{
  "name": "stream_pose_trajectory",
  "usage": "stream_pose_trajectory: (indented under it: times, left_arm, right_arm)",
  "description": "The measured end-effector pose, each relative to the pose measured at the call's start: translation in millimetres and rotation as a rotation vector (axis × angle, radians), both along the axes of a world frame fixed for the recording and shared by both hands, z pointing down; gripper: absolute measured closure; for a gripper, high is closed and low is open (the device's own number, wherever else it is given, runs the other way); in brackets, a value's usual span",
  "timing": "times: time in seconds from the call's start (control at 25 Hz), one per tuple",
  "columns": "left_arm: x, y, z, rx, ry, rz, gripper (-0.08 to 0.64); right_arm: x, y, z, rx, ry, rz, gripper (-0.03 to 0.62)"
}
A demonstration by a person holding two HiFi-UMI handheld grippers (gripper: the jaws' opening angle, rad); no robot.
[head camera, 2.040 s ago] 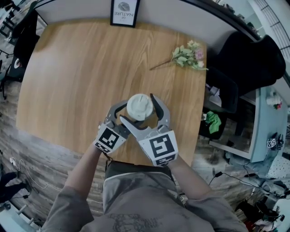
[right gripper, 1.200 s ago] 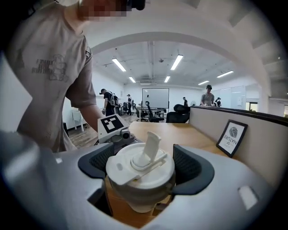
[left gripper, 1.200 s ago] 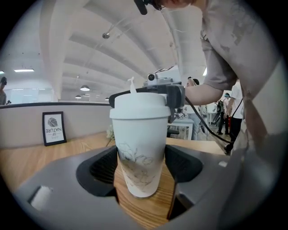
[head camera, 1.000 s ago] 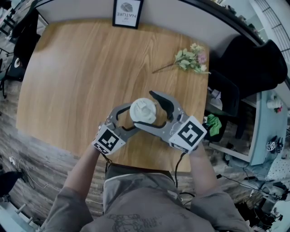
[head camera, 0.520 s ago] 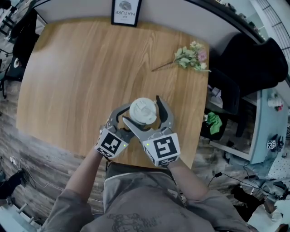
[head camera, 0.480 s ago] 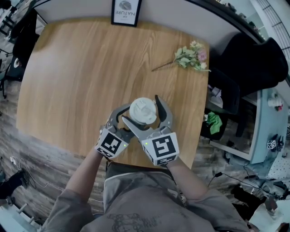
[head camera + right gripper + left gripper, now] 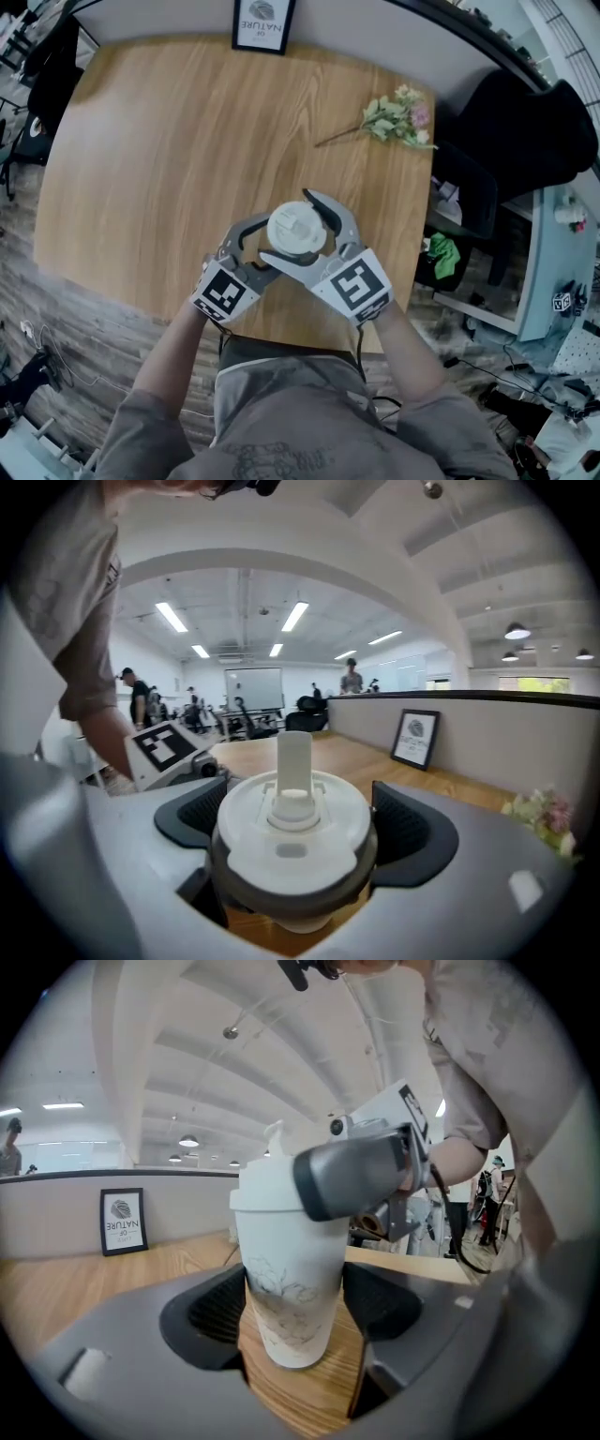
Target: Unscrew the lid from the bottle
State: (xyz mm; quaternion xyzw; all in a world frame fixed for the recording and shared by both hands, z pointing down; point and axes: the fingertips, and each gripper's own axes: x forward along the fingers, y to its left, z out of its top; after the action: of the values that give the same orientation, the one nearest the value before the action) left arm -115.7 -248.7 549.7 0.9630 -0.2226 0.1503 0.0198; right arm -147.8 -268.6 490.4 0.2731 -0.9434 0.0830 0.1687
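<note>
A white bottle (image 7: pixel 286 1279) with a faint flower print stands upright near the front edge of the wooden table (image 7: pixel 169 141). My left gripper (image 7: pixel 291 1309) is shut on its body, one pad against each side. The white lid (image 7: pixel 295 228), with a raised spout (image 7: pixel 294 761), sits on top. My right gripper (image 7: pixel 295 836) reaches over the left one from the right; its jaws have just been closing and both pads now lie against the lid's grey rim. In the head view the lid hides the bottle's body.
A small framed print (image 7: pixel 262 23) stands at the table's far edge. A sprig of pale flowers (image 7: pixel 394 119) lies near the far right corner. A black chair (image 7: pixel 506 131) stands beyond the table's right edge.
The right gripper swung back towards me around the lid, then partly out to the right again, and sank a little. The left gripper and the bottle have stayed put.
</note>
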Motion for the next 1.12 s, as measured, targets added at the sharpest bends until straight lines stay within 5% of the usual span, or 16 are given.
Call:
stream_pose_trajectory:
  times: [0.16,0.32,0.88,1.12]
  left_arm:
    - [1.2,0.4,0.6,-0.001,-0.006,0.068,0.235]
    - [0.9,-1.4,0.5,-0.007,-0.014,0.097,0.235]
    - [-11.2,-0.5,5.3,-0.054,-0.106,-0.01,0.193]
    - [-43.0,4.0,-24.1,-0.089,-0.066,-0.106,0.191]
  right_arm:
    - [-5.3,11.0,-7.1,0.006,-0.08,-0.296,0.097]
    - [-4.5,13.9,-9.5,-0.01,-0.145,-0.426,0.097]
    - [1.8,9.4,-41.8,0.044,-0.142,-0.294,0.098]
    - [13.0,11.0,-90.2,0.079,-0.197,-0.233,0.098]
